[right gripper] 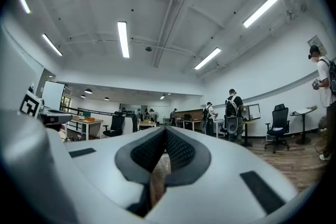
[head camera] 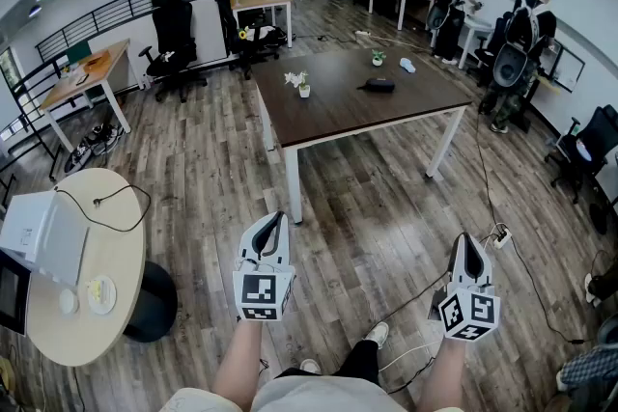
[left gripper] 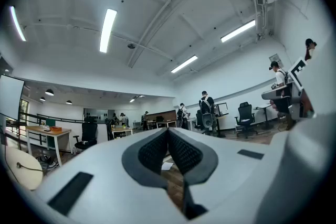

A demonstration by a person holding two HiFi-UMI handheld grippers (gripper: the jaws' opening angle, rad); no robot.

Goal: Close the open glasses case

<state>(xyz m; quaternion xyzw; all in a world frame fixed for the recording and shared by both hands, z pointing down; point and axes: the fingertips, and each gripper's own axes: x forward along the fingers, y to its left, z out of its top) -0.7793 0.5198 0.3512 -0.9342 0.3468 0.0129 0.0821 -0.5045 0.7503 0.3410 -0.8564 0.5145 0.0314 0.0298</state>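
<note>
left tool point(head camera: 277, 219) jaws pressed together, nothing between them, held level over wood floor point(head camera: 367, 198). right tool point(head camera: 467, 241) same: jaws together, empty, level, just beside cable point(head camera: 517, 260) on floor. both tools well short of dark tabletop point(head camera: 338, 116) ahead of me. glasses case point(head camera: 379, 85), dark, lies on that tabletop, right of small potted plant point(head camera: 303, 84), well apart from both tools. case too small here to tell lid state.

No legible text anywhere.
</note>
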